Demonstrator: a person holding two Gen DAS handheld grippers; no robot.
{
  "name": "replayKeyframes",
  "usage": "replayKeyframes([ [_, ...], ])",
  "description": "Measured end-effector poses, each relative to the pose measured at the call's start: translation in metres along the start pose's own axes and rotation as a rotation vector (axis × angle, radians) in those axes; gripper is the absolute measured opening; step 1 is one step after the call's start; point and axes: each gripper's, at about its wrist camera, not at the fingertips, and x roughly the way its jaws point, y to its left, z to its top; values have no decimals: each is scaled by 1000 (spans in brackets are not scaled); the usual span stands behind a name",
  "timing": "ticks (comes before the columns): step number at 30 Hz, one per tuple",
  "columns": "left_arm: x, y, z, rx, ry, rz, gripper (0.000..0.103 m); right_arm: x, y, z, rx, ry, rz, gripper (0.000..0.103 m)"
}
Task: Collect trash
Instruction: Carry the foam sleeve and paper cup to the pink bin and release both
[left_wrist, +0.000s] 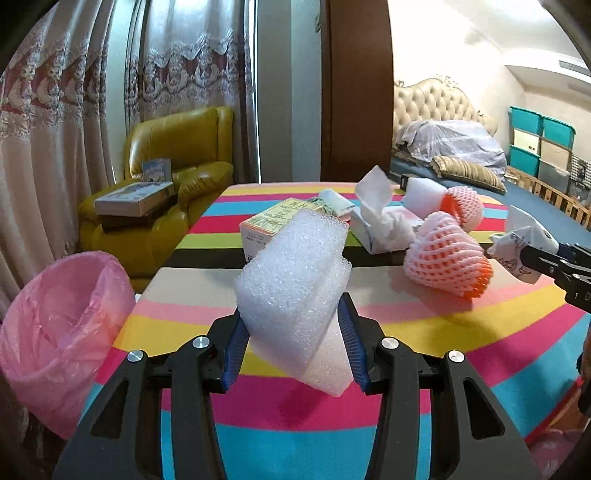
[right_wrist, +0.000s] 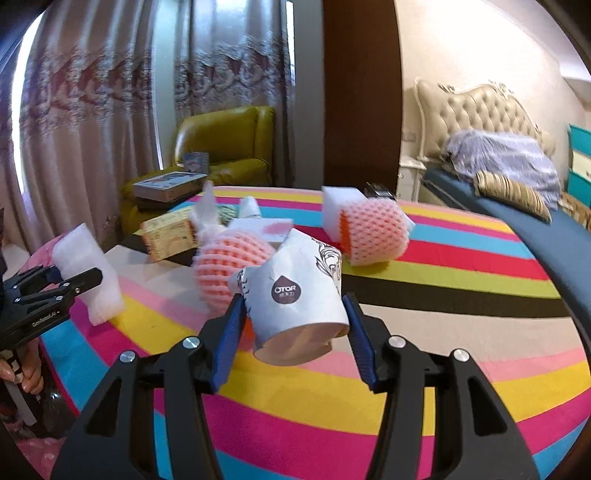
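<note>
My left gripper (left_wrist: 291, 314) is shut on a folded white foam sheet (left_wrist: 295, 280) and holds it above the striped table (left_wrist: 461, 332); the sheet also shows in the right wrist view (right_wrist: 88, 269). My right gripper (right_wrist: 293, 299) is shut on a crumpled white paper cup (right_wrist: 295, 295) with a dark logo, above the table; the cup also shows at the right in the left wrist view (left_wrist: 524, 240). A bin with a pink bag (left_wrist: 59, 325) stands beside the table at the left. Two pink foam fruit nets (left_wrist: 443, 258) (left_wrist: 463, 206) lie on the table.
A tissue box (left_wrist: 384, 225) with a tissue sticking out, a yellow carton (left_wrist: 273, 221) and a small white packet (left_wrist: 336, 201) lie at the back of the table. A yellow armchair (left_wrist: 177, 173) with books stands behind. A bed (right_wrist: 517, 192) is at the right.
</note>
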Motion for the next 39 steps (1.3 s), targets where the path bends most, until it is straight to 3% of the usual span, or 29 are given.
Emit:
replayKeyframes([
  [23,-47,56,-16,-21,-24,111,44,12,126,13,-275,29,254,52],
  [39,-87,166,-11,-189,-64,327,44,61,244,58,-367,54,460,53],
])
